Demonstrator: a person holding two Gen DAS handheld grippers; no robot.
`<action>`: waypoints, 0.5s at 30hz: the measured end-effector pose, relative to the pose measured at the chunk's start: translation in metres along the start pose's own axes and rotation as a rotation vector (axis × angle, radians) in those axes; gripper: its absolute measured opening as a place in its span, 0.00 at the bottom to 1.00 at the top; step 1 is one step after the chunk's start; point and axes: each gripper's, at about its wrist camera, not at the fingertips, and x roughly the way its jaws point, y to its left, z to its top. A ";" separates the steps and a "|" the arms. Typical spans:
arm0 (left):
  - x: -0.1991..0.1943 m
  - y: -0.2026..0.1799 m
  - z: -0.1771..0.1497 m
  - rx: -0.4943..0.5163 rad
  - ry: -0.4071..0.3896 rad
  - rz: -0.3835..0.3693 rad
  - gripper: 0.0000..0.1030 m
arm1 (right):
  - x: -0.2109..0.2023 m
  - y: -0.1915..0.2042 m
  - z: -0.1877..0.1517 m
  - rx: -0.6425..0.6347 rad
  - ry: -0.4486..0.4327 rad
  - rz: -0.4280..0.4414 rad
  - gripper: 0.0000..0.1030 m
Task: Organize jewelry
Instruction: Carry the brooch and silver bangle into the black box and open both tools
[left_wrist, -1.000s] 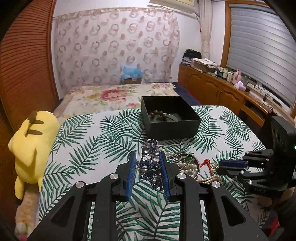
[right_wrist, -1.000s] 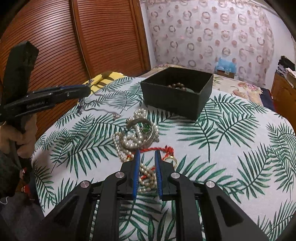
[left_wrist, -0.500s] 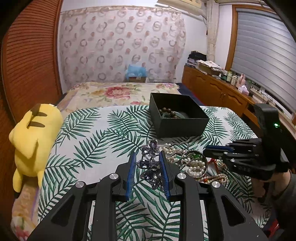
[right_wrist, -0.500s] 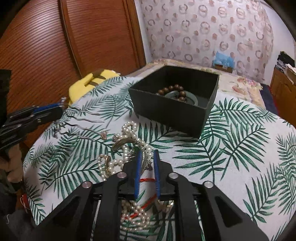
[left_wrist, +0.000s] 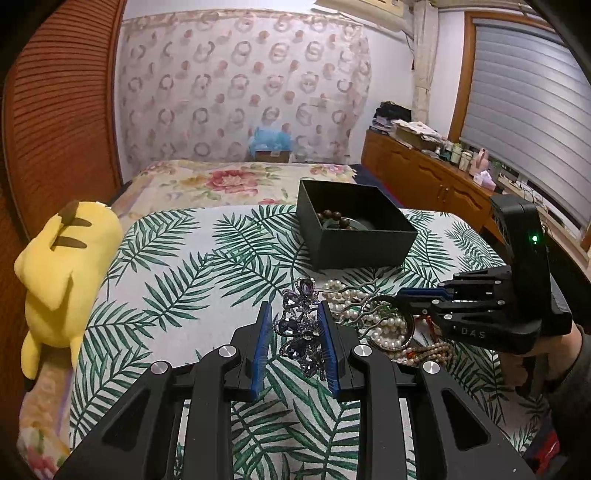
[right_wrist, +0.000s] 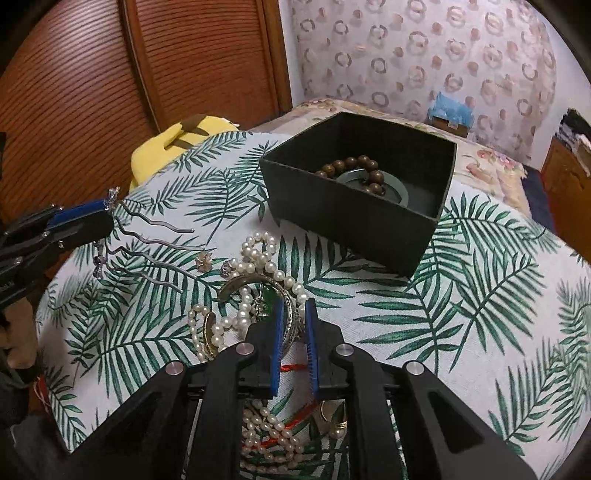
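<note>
My left gripper is shut on a purple jewelled hair comb; in the right wrist view its wavy metal prongs stick out from the left gripper above the cloth. My right gripper is narrowly open around the rim of a silver bangle in a pile of pearl strands with a red cord. It also shows in the left wrist view. A black box holds a brown bead bracelet and a green ring.
The leaf-print tablecloth covers a rounded table. A yellow plush toy lies at its left edge. A bed stands behind, a wooden cabinet at the right, and slatted wooden doors on the left.
My right gripper has moved forward and down into the jewelry pile, its fingers now around the bangle. My left gripper, still holding the comb, has shifted slightly.
</note>
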 end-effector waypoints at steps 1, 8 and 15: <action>0.001 0.000 -0.001 -0.002 0.000 0.000 0.23 | 0.000 0.001 0.000 -0.006 -0.001 0.004 0.05; 0.002 -0.003 -0.002 0.001 -0.002 -0.002 0.23 | -0.019 -0.002 -0.001 -0.006 -0.063 0.016 0.05; 0.005 -0.008 0.008 0.015 -0.015 -0.010 0.23 | -0.049 -0.011 0.012 -0.005 -0.138 0.000 0.05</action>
